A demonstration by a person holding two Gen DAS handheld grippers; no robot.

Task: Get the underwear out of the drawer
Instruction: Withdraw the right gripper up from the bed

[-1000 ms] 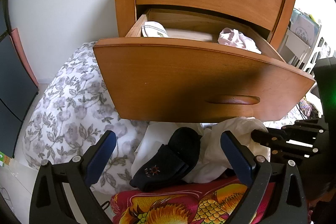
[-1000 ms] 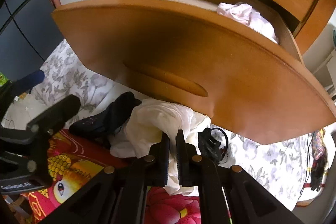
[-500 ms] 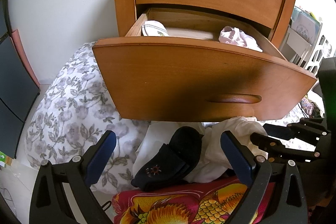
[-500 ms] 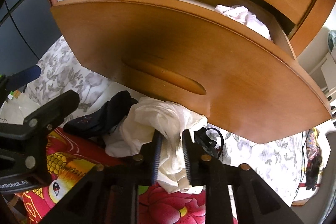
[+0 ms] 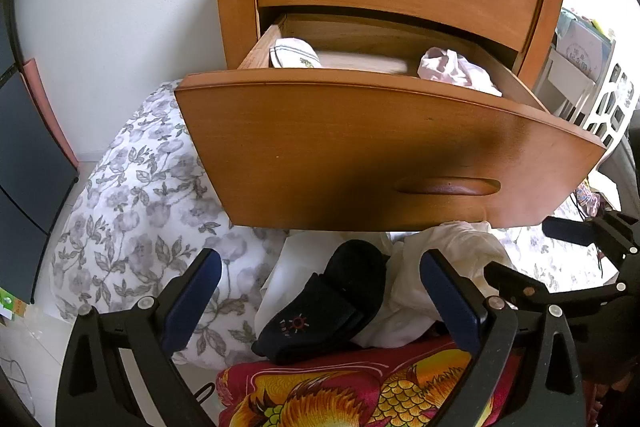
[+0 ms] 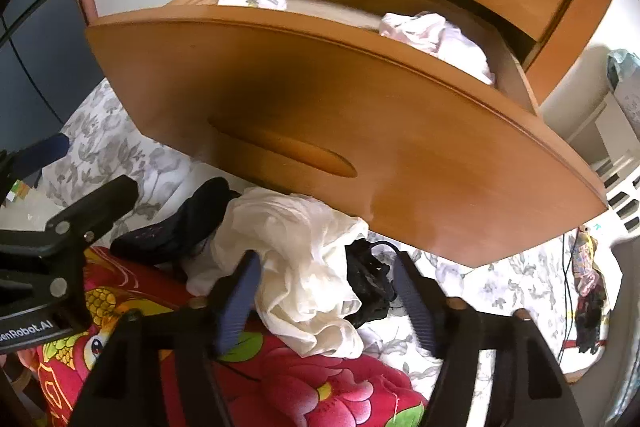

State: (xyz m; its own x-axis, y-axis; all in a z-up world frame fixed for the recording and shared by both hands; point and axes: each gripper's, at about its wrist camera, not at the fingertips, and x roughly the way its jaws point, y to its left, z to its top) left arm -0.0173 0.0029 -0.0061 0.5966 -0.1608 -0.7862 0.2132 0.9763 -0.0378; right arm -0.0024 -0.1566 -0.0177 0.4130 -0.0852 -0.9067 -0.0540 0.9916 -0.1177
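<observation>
The open drawer (image 5: 384,147) fills mid-frame, with underwear (image 5: 456,71) in its right end and a folded cloth (image 5: 294,53) at its left. Below it, socks (image 5: 324,311) lie left of a crumpled garment (image 5: 436,267) on the bed (image 5: 132,195).

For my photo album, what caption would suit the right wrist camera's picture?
Open right gripper above a cream garment on the bed, below the pulled-out drawer.

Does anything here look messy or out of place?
Yes. A crumpled pink garment lies bunched in the open drawer, and cream cloth and dark socks sit heaped on the bed below.
</observation>
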